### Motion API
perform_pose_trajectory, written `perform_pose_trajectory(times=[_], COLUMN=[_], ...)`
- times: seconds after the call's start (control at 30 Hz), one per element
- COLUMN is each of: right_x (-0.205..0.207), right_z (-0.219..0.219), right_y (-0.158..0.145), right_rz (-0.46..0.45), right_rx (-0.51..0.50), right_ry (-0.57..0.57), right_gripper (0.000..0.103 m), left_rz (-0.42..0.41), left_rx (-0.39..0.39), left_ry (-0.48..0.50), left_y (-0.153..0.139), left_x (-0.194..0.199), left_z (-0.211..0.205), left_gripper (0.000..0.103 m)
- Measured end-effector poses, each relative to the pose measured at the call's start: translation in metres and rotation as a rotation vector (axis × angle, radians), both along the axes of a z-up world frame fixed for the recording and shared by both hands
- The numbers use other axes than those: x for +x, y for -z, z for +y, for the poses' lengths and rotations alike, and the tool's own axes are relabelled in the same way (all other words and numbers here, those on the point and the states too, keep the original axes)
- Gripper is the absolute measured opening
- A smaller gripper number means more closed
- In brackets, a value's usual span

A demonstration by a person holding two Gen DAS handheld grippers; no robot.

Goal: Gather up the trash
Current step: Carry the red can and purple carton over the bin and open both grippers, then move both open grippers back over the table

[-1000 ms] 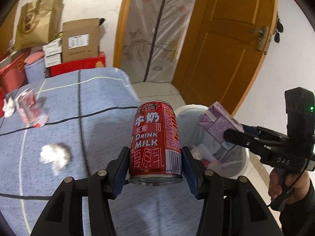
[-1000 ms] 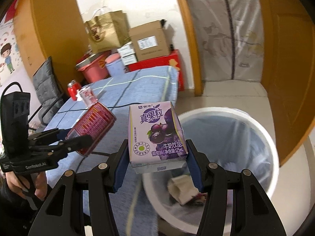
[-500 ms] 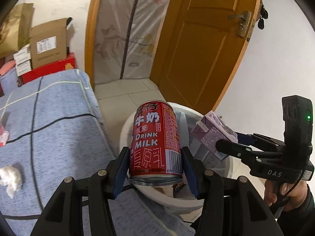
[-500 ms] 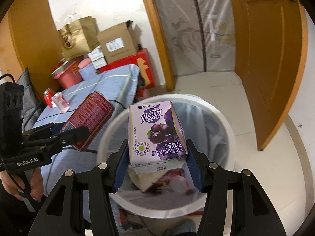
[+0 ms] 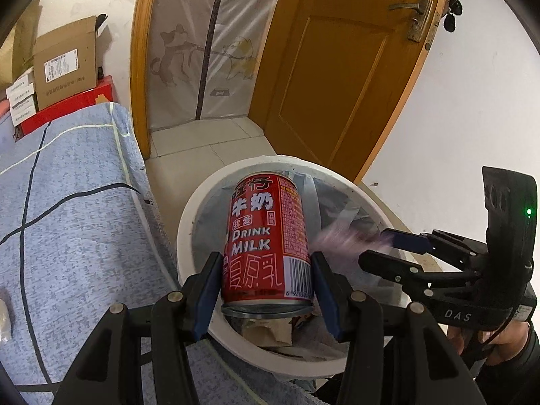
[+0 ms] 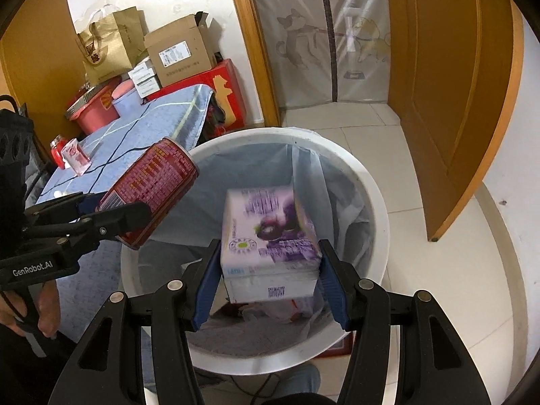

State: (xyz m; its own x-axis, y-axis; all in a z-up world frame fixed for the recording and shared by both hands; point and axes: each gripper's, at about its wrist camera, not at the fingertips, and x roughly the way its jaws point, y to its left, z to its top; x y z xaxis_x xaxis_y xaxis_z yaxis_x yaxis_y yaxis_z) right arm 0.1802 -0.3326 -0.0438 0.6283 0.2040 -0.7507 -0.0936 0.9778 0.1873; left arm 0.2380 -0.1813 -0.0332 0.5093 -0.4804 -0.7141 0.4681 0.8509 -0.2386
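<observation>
A red "Drink Milk" can (image 5: 266, 243) stands upright between the blue pads of my left gripper (image 5: 266, 283), shut on it above the white bin's near rim (image 5: 185, 236). From the right wrist view the can (image 6: 158, 182) and left gripper (image 6: 111, 209) hang over the bin's left edge. My right gripper (image 6: 270, 270) holds a purple milk carton (image 6: 270, 233) over the mouth of the lined bin (image 6: 371, 182). The carton is blurred and tipped forward, its underside showing, with the pads close against its sides. In the left wrist view the right gripper (image 5: 374, 246) and carton (image 5: 341, 239) are a purple smear.
The blue checked table (image 5: 67, 219) lies left of the bin, with a small red jar (image 6: 59, 146) and a plastic cup (image 6: 76, 158) on it. Paper and wrappers (image 5: 266, 334) lie inside the bin. An orange door (image 5: 337, 84) and stacked boxes (image 6: 179, 54) stand behind.
Both grippers have moved off the table to over the bin and come lower. The carton, sharp and upright before, is now blurred, lower and tipped forward between the right pads.
</observation>
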Motion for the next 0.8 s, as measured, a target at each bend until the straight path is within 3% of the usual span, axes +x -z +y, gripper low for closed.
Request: perform_pose_trajectory(times=[0.1,0.27,0.43,0.8], right_x=[-0.001,-0.003,-0.005,-0.019], right_z=[0.001,-0.001,-0.004,0.012], right_y=[0.001,-0.003,-0.009,-0.029], right_rz=[-0.005,-0.02,-0.037,-0.084], right_rx=[0.005,0.012,0.02,0.036], right_ry=[-0.004,0.009,0.016,-0.016], right_gripper=[0.063,0.064,0.064,0.064], left_rz=[0.009,0.042,0.022,-0.034], left_rx=[0.003,0.0,-0.01,-0.042], left_ry=[0.002,0.016,0.011,-0.061], left_y=[0.003,0.011,0.01,-0.017], left_x=[0.001,0.007,0.005,-0.017], left_z=[-0.002,-0.007,-0.006,0.03], left_gripper=[0.053,0.053,0.053,0.053])
